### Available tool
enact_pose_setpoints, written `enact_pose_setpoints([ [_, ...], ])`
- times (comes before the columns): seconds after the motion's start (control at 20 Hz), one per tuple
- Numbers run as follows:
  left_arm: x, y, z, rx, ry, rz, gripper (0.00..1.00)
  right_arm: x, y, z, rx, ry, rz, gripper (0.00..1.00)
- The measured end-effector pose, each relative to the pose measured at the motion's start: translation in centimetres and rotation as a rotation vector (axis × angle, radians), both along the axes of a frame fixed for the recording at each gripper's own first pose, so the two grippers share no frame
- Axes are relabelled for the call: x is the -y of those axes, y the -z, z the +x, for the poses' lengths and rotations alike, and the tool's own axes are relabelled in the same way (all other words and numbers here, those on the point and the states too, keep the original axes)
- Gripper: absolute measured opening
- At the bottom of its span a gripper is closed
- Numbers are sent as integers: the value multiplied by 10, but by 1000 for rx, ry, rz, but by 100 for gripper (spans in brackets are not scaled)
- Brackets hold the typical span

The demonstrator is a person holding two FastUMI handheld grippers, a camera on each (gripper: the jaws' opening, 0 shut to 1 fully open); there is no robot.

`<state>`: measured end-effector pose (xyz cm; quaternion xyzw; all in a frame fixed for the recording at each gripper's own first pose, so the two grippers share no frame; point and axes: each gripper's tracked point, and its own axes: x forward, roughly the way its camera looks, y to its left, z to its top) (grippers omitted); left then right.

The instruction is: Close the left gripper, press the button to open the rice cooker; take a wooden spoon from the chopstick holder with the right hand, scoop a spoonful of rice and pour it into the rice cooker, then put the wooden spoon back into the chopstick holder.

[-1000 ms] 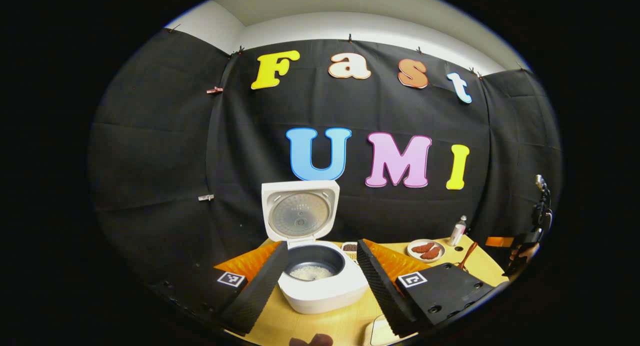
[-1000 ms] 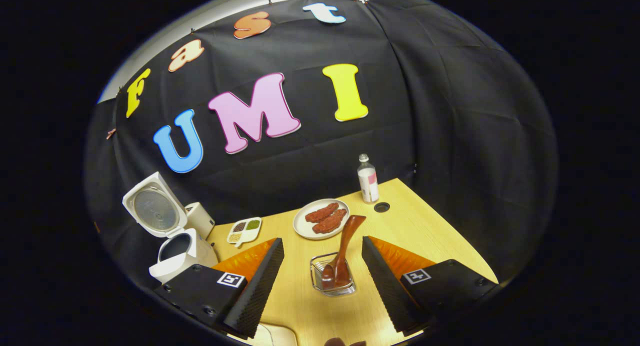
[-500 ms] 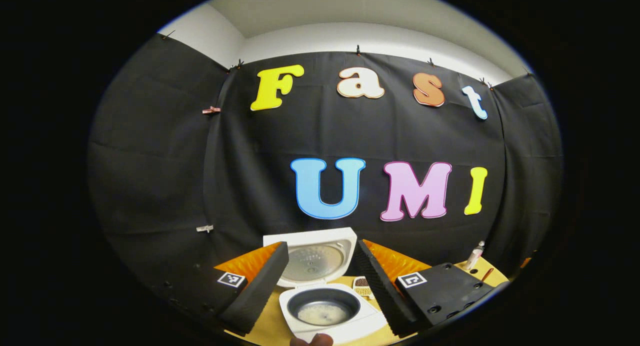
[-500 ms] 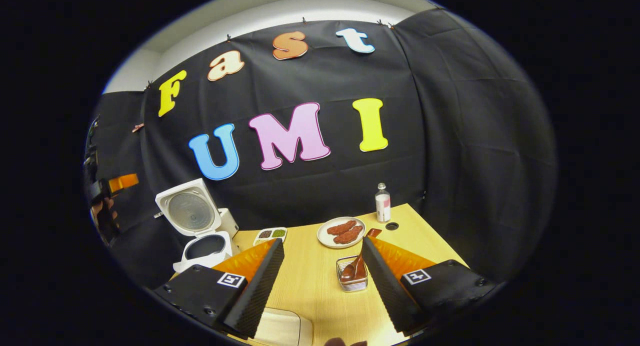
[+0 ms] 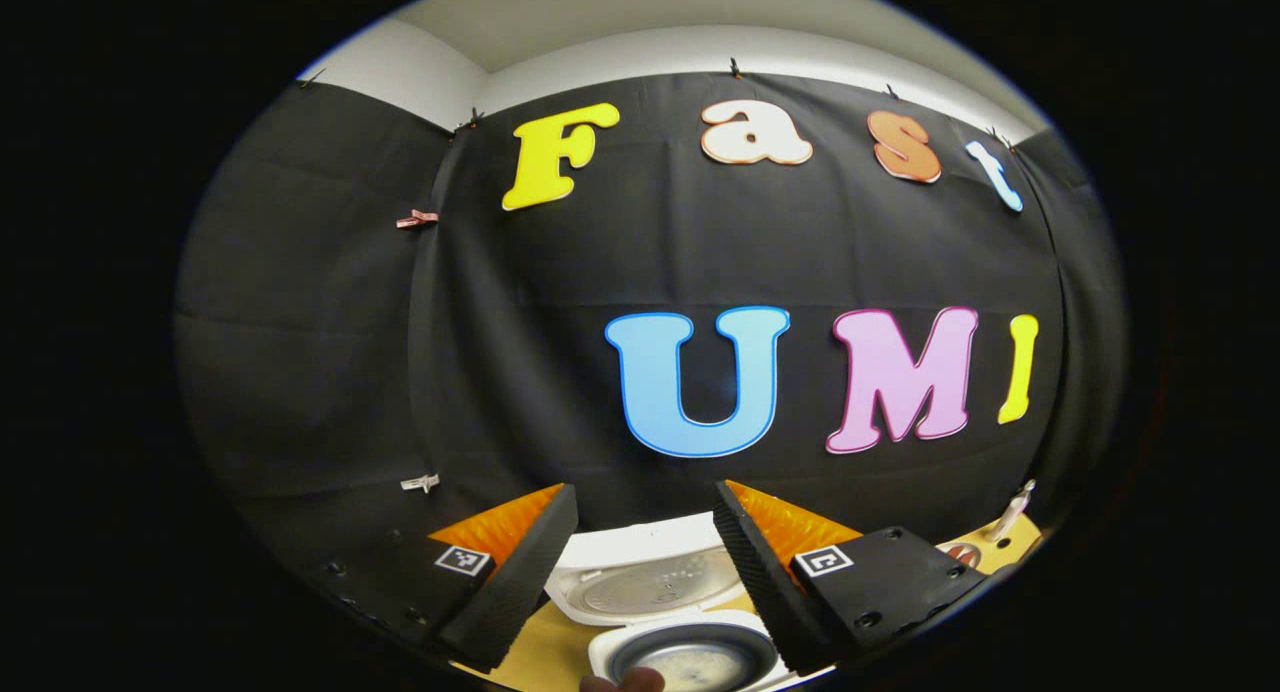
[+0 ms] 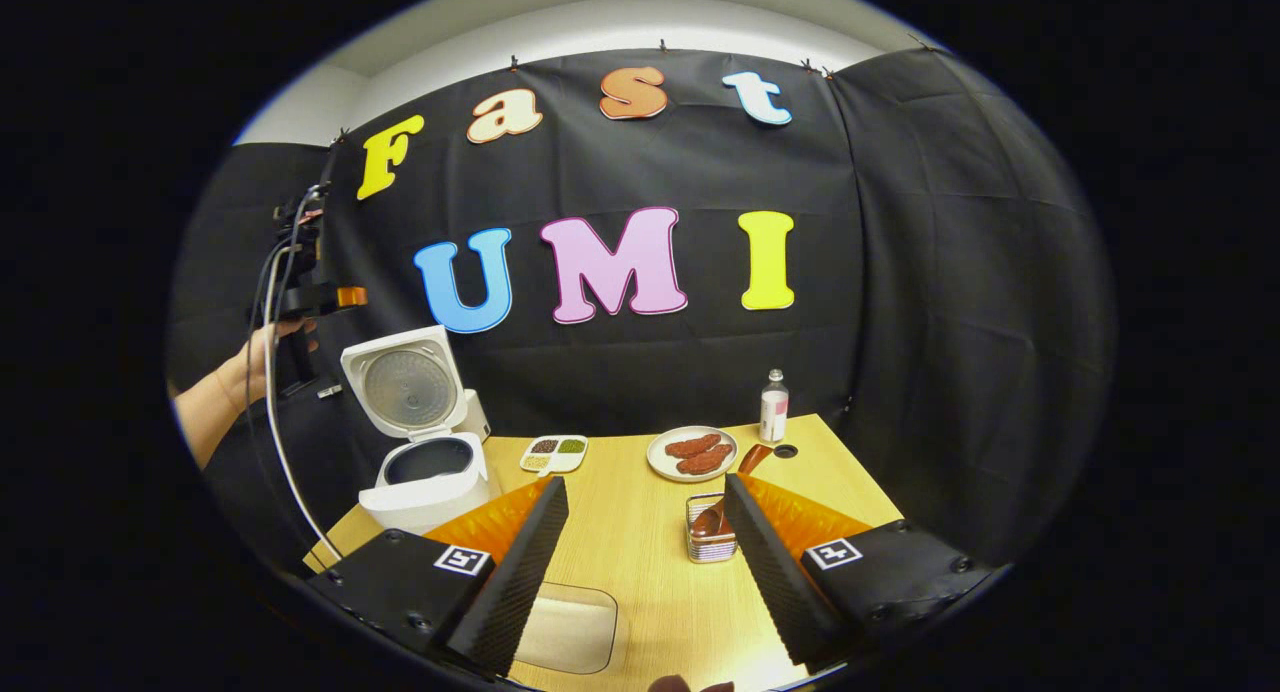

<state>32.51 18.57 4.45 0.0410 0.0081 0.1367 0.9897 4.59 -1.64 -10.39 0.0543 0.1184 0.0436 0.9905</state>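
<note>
Rice cooker [image 6: 425, 442] stands lid-up at the table's [image 6: 640, 572] left, farther off than a second ago; wooden spoon [image 6: 728, 492] rests in the chopstick holder [image 6: 708, 544]; left gripper [image 5: 640, 557] and right gripper [image 6: 645, 547], both raised since, gape empty.

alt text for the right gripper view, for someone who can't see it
The right gripper hangs open above a wooden table, empty; the wooden spoon sits in the chopstick holder. Far left, the rice cooker stands lid-up, with a hand holding the left gripper.
</note>
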Motion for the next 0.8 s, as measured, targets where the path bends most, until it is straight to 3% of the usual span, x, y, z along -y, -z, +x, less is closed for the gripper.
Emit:
enact_pose_setpoints([
  [0.25, -23, 29, 54, -61, -4, -27, 94, -7, 4, -13, -20, 13, -7, 99],
  [0.5, -26, 54, 85, -114, 0, -124, 94, -6, 4, -17, -33, 36, -23, 99],
  [0.8, -20, 79, 86, -182, -12, -178, 99, -6, 12, -16, -54, 39, -11, 99],
])
